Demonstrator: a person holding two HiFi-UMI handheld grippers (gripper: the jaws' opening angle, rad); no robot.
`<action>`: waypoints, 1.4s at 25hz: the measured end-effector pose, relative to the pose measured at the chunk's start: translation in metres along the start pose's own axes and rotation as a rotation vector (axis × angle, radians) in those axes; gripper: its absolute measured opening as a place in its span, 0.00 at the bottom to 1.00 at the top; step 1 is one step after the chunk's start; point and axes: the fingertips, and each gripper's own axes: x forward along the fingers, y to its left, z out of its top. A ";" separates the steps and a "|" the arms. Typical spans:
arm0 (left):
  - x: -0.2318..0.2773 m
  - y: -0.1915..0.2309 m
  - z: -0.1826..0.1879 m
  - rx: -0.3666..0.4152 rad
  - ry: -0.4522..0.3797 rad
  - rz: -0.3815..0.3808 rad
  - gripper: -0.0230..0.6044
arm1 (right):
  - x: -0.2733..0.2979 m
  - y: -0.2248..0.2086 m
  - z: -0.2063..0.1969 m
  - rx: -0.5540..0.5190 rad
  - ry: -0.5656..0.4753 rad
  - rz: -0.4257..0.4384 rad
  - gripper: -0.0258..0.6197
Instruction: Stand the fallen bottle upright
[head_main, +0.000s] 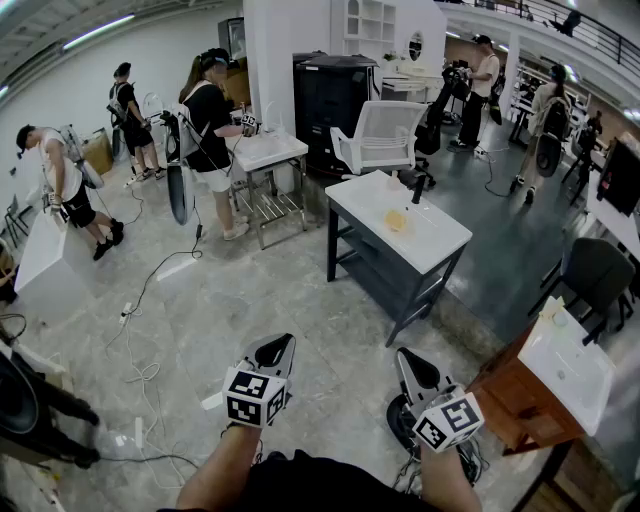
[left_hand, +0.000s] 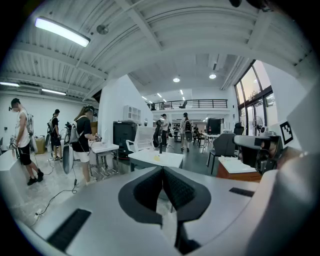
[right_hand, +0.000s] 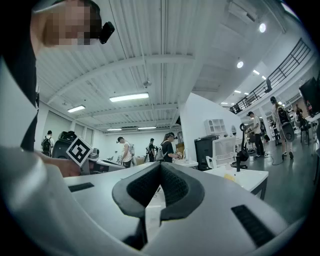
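Observation:
A white-topped table (head_main: 440, 235) on a dark frame stands a few steps ahead. On it lies a small yellow object (head_main: 397, 221), and a slim dark thing (head_main: 418, 187) stands upright near its far edge; I cannot tell whether either is the bottle. My left gripper (head_main: 276, 348) and right gripper (head_main: 408, 358) are held low in front of me, far short of the table. Both have their jaws shut with nothing between them. The left gripper view shows the table (left_hand: 167, 160) beyond its closed jaws, and the right gripper view shows the table (right_hand: 250, 176) with the yellow object (right_hand: 229, 177) on it.
A white office chair (head_main: 380, 135) stands behind the table, and a wooden stand with a white top (head_main: 565, 365) is at my right. Cables (head_main: 150, 290) trail over the grey floor on the left. Several people work at other tables further back.

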 end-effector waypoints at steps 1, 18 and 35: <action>0.004 0.000 0.001 -0.001 0.000 0.007 0.07 | 0.002 -0.003 0.002 0.004 -0.007 0.002 0.06; 0.059 0.036 0.003 -0.065 -0.001 0.033 0.07 | 0.066 -0.051 0.018 -0.069 0.013 0.041 0.06; 0.285 0.131 0.016 -0.027 0.091 -0.111 0.07 | 0.239 -0.167 -0.045 0.016 0.223 -0.022 0.06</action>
